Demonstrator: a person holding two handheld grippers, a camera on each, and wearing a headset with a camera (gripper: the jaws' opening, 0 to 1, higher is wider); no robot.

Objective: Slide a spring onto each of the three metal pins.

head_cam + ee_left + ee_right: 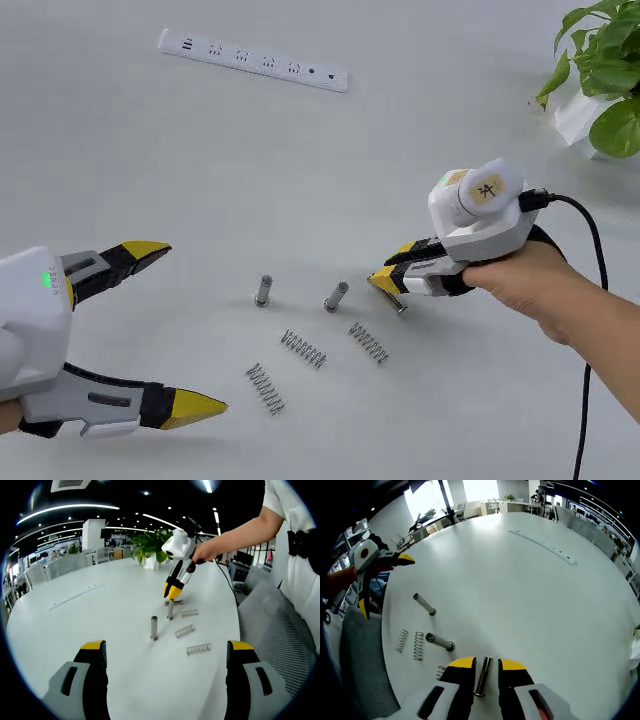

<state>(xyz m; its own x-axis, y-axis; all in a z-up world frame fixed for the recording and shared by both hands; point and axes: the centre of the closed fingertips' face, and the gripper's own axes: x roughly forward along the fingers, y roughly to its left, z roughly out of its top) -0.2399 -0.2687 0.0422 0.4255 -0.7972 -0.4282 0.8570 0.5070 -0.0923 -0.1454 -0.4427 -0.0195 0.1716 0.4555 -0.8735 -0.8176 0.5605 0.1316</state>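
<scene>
Setting-up stage, judging by the layout, with no spring on any pin yet. On the white table (300,170), first pin (263,290) and second pin (336,296) set a little apart, upright on their flanged bases as the left gripper view has them. Just in front, lying flat and apart from one another: near spring (265,388), middle spring (303,348), far spring (368,342). Third pin (482,676) lying lengthwise between the jaws of the right gripper (487,664), tips down at the table beside the second pin. Jaws drawn close on either side of it, though hard to say whether truly clamped, since thin slivers of gap seem to show. Left gripper (193,326) low at the near left, jaws spread wide, carrying nothing, well short of the springs. Probably next: secure the third pin and stand it up or hold it steady. Then bring the left gripper onto a spring, pinch lightly across the coils, and line its bore up with a pin tip before sliding down.
</scene>
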